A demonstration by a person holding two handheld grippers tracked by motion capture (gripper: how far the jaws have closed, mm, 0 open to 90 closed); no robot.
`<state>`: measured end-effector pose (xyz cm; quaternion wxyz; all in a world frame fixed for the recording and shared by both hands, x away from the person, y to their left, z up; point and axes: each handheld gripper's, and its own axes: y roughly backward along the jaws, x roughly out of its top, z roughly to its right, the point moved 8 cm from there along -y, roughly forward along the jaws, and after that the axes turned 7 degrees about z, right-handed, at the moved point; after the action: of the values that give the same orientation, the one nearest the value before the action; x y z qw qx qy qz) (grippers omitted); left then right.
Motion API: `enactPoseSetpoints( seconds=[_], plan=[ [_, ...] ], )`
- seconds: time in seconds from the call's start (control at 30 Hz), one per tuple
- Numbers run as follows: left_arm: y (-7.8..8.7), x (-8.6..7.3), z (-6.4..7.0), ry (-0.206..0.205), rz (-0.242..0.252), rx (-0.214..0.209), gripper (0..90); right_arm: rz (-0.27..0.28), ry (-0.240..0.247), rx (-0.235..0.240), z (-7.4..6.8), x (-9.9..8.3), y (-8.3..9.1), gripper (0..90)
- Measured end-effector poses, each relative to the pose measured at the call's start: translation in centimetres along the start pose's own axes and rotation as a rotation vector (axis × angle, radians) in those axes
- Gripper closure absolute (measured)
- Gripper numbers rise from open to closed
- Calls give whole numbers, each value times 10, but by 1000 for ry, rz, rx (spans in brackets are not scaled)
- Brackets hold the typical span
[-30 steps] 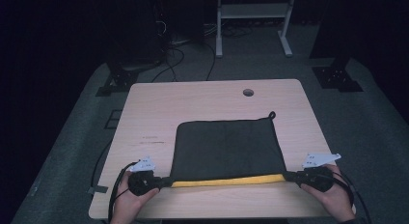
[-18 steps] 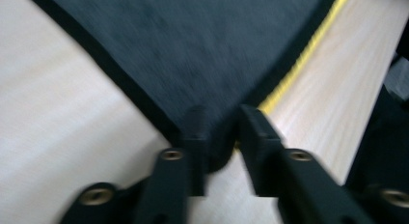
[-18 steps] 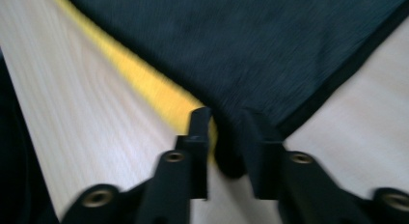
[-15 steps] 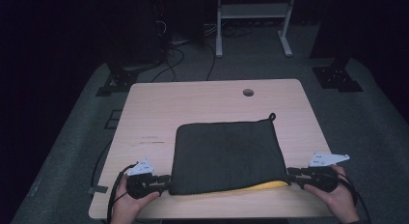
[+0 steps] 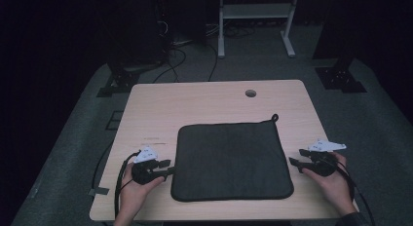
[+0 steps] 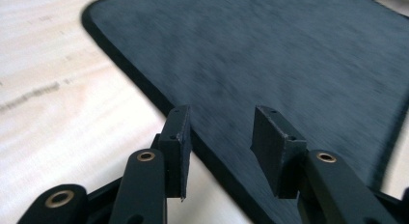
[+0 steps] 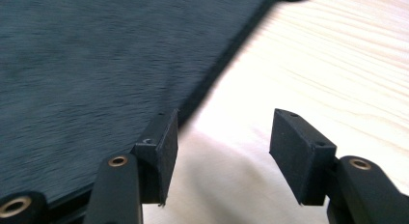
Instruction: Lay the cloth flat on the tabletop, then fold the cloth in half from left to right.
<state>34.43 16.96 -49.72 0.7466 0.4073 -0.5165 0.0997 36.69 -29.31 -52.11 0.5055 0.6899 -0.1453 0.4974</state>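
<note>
High view: dark grey mat (image 5: 231,160) lies flat near the tabletop's (image 5: 195,104) front edge, hang loop at its far right corner. Left gripper (image 5: 166,168) sits at the mat's left edge, jaws apart, empty; left gripper view has the edge between them. Right gripper (image 5: 295,158) is just off the right edge, also spread, holding nothing. Left is nearer.

jaws of the right gripper (image 7: 222,137) parted beside dark mat (image 7: 96,60) edge on table (image 7: 328,60).
</note>
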Motion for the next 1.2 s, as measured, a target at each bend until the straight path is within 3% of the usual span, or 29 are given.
enactPoseSetpoints(
  seconds=[0.2, 0.33, 0.43, 0.63, 0.77, 0.87, 0.97, 1.2],
  plan=[
    [-25, 12, -16, -3, 2, 48, 512, -45, -23, -86, 21, -6, -12, 409],
    [-42, 14, -20, -4, -21, 71, 473, -37, -55, -89, 27, -8, -13, 393],
    [-53, 13, -23, -4, -49, 116, 438, -24, -79, -88, 29, -10, -14, 370],
    [-62, 5, -29, 1, -102, 163, 441, -3, -84, -92, 29, -10, -15, 348],
    [-62, 4, -30, -31, -97, 190, 454, -3, -85, -92, 29, -10, -15, 348],
    [-61, 3, -29, -26, -79, 208, 459, -5, -84, -91, 29, -11, -15, 342],
    [-61, 2, -28, -26, -73, 207, 523, -5, -85, -91, 28, -11, -14, 341],
    [-61, 3, -23, -7, -64, 187, 770, -5, -85, -91, 28, -11, -14, 339]
  ],
)
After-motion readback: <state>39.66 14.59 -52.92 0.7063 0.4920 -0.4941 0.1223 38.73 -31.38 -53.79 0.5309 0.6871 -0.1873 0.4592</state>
